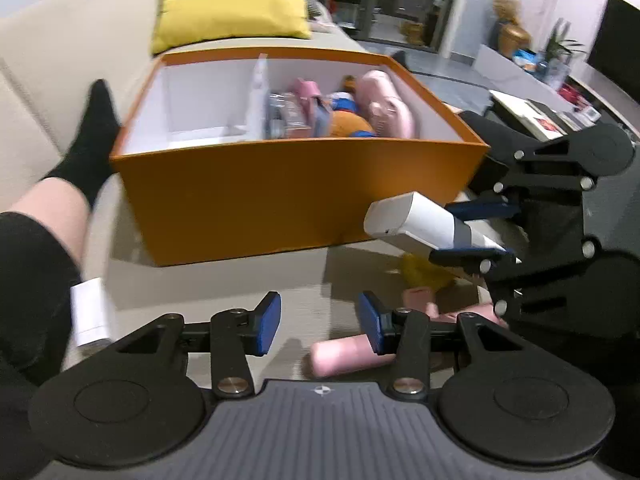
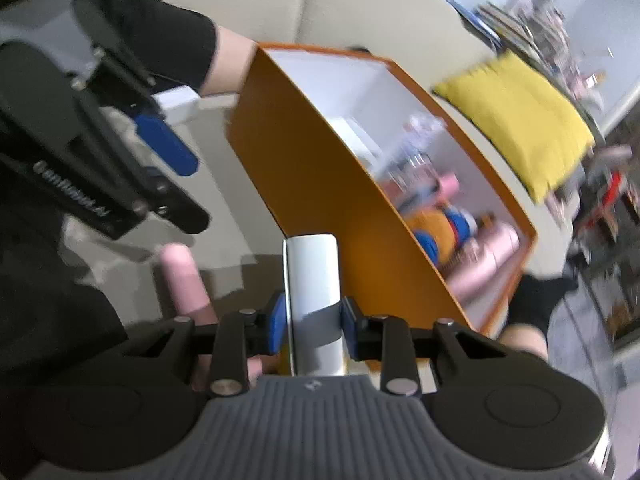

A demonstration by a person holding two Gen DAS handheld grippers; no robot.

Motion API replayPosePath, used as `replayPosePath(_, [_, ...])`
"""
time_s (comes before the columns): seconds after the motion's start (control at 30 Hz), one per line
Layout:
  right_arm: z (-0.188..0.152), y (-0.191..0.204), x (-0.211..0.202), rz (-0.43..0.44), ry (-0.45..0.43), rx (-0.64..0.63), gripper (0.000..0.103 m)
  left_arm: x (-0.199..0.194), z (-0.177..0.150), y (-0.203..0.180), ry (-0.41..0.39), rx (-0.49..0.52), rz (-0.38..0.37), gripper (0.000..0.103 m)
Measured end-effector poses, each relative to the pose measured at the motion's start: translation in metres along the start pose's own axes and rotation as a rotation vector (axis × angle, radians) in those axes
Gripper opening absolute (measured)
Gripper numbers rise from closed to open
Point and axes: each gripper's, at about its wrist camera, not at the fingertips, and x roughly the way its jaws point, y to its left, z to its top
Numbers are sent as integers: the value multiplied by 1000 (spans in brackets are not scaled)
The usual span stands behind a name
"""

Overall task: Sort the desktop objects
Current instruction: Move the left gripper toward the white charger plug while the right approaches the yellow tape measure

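An orange box [image 1: 296,196] with a white inside stands on the beige sofa; its right compartment holds pink, blue and orange items, its left compartment looks bare. It also shows in the right wrist view [image 2: 320,200]. My right gripper [image 2: 312,326] is shut on a white and grey device [image 2: 314,280] and holds it in the air just in front of the box; it also shows in the left wrist view [image 1: 416,224]. My left gripper [image 1: 320,322] is open and empty, low over the sofa. A pink case [image 1: 344,356] lies under its right finger.
A small white box [image 1: 90,312] lies at the left by my leg. A yellow item [image 1: 424,272] and another pink item [image 1: 420,298] lie on the sofa below the right gripper. A yellow cushion [image 1: 232,0] sits behind the orange box. A low table with books [image 1: 532,116] stands at the right.
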Motion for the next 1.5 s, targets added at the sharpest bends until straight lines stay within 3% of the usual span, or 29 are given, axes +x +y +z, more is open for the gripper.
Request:
replayPosePath(0.3, [41,46,22,97,-80,-239,31,-32,2,48,-27,-160,174,51])
replayPosePath(0.53, [58,69,45,159,-66,-259,34,-30,-1,62,-18,-202,189,51])
replayPosePath(0.7, [58,55,45,262,-38,-145,36,-20,-5,59,7,-202,164,51])
replayPosePath(0.97, [51,12,36,311,-36,51,41,-13,-6,51,27,-171,136,51])
replayPosePath(1.07, [44,-11,26,299,-35,152,42,-13,-7,48,27,-154,121,51])
replayPosePath(1.3, [-5,-56,15,164,39,336,42,-9,-7,41,29,-132,76,51])
replayPosePath(1.5, [-41,-74,19,164,109,483,42,-4,-6,42,41,-122,76,51])
